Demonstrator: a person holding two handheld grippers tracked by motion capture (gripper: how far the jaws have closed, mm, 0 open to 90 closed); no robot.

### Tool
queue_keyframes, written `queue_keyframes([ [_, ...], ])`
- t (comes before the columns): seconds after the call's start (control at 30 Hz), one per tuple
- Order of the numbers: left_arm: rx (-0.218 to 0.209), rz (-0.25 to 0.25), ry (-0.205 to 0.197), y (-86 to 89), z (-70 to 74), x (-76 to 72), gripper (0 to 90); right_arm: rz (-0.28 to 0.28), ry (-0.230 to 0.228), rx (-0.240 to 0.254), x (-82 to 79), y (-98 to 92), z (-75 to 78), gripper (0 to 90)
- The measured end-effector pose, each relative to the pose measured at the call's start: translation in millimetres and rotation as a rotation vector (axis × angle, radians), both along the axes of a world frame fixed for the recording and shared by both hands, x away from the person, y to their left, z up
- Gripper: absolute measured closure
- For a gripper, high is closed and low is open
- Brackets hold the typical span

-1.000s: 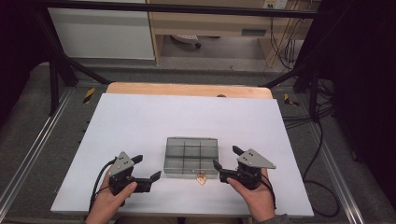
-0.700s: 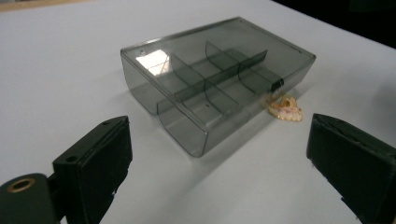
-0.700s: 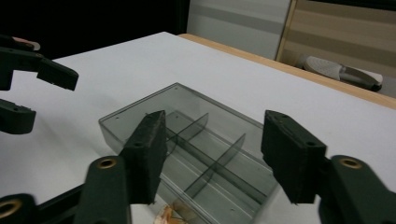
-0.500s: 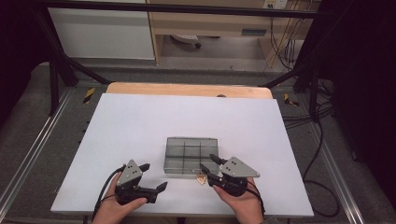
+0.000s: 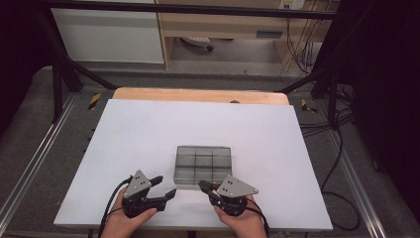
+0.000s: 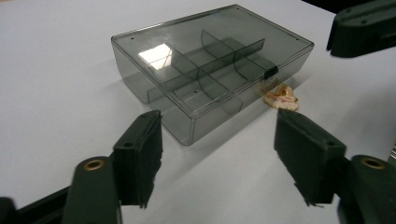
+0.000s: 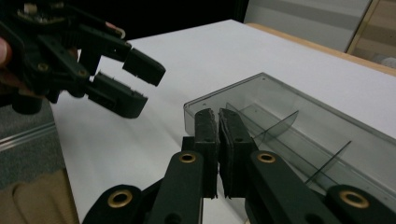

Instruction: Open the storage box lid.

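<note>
A smoky clear plastic box (image 5: 203,162) with a closed lid and inner dividers lies on the white table top (image 5: 198,124). A small orange-beige scrap (image 6: 281,99) lies on the table against the latch on the box's (image 6: 210,79) front side. My left gripper (image 5: 164,186) sits at the box's near left corner. Its jaws have just been closing but still stand apart, with nothing between them (image 6: 219,158). My right gripper (image 5: 202,185) is at the box's near edge. Its jaws have just closed and meet with nothing between them (image 7: 218,126), beside the box (image 7: 299,135).
In the right gripper view the left gripper (image 7: 126,84) hovers to the left over the table. A wooden strip (image 5: 198,95) borders the far side of the table, and metal frame rails and cables (image 5: 341,148) run along its sides.
Both hands have moved inward toward the box's near side. The right gripper's jaws went from wide apart to shut. The left gripper's jaws narrowed.
</note>
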State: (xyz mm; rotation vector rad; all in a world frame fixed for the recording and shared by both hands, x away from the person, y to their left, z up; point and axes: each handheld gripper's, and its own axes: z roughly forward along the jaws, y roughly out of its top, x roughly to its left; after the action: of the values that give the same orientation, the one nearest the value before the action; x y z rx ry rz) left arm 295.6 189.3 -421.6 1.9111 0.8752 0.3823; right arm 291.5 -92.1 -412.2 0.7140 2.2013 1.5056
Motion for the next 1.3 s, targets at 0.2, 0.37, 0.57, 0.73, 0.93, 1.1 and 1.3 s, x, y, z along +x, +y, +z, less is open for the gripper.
queue_keyframes([
  [0.2,0.005,0.004,-0.006,3.7,0.9,0.0,47.4,0.023,0.029,-0.011,-2.4,6.3,-3.5,89.3],
  [0.37,0.02,-0.008,0.002,4.1,-1.0,0.9,57.9,0.039,0.071,-0.028,-2.6,11.4,-10.1,90.0],
  [0.57,0.034,-0.034,0.007,3.3,-2.4,0.1,72.3,0.041,0.095,-0.046,-0.4,11.8,-15.7,90.0],
  [0.73,0.046,-0.039,0.017,3.4,-4.1,0.5,79.3,0.038,0.11,-0.058,1.4,10.6,-18.9,90.0],
  [0.93,0.071,-0.059,0.035,-1.2,-7.5,4.1,85.4,0.031,0.135,-0.086,4.7,9.0,-24.9,90.0],
  [1.1,0.088,-0.078,0.057,-2.4,-9.4,5.8,89.7,0.028,0.147,-0.099,6.0,7.9,-27.1,90.0],
  [1.3,0.101,-0.069,0.063,-2.2,-11.5,12.6,89.9,0.018,0.159,-0.117,8.3,7.0,-30.3,90.0],
])
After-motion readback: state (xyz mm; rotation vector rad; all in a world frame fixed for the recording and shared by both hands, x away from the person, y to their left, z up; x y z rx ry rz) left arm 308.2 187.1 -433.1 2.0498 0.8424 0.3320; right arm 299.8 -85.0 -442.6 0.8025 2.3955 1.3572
